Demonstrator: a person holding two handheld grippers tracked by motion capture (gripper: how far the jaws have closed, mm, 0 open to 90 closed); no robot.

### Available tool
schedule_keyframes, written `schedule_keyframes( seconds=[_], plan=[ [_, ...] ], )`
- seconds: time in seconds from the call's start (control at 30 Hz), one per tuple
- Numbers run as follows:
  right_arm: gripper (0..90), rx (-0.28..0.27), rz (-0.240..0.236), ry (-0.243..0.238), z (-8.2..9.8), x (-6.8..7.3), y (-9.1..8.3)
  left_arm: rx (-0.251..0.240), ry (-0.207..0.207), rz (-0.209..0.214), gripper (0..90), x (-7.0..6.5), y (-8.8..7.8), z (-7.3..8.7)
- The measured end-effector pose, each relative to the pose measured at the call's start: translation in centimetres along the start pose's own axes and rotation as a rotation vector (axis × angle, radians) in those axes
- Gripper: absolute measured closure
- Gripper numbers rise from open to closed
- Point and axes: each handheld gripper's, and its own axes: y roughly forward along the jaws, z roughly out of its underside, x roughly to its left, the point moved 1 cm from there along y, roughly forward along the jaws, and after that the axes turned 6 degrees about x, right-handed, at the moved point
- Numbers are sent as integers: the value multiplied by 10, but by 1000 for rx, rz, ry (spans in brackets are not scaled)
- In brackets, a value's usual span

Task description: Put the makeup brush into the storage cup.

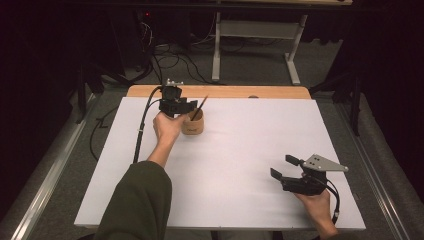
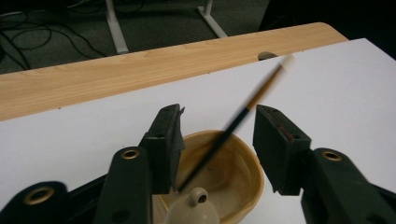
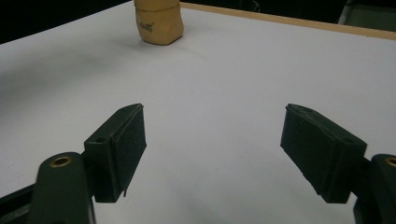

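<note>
A tan wooden cup point(image 1: 193, 124) stands on the white sheet point(image 1: 240, 150) at the back left, and a thin brush point(image 1: 200, 107) leans in it toward the right. My left gripper point(image 1: 186, 106) hovers just over the cup's rim. In the left gripper view its jaws stand open above the cup point(image 2: 233, 182), and the brush point(image 2: 243, 116) rises between them, touching neither. My right gripper point(image 1: 282, 167) is open near the front right, low over the bare sheet. The cup point(image 3: 158, 22) sits far ahead in the right gripper view.
A wooden table edge point(image 1: 225, 92) runs behind the white sheet. Beyond it stand a white desk frame point(image 1: 255, 45) and loose cables point(image 1: 175, 60) on the floor. A small hole point(image 2: 267, 55) marks the wooden strip.
</note>
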Motion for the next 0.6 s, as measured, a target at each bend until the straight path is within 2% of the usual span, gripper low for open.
schedule_keyframes(
  seconds=[0.1, 0.37, 0.43, 0.6],
  plan=[
    [241, -1, 1, 1, 0, 0, 0, -9, 27, -9, 473, -3, -2, 0],
    [240, -6, 3, 5, 0, 0, -1, -41, 64, 16, 424, -8, -13, 1],
    [240, -10, 2, 3, 0, 0, -2, -42, 78, 10, 415, -9, -16, 2],
    [240, -7, 3, 0, 0, 1, -2, -64, 79, 19, 399, -9, -24, 2]
  ],
)
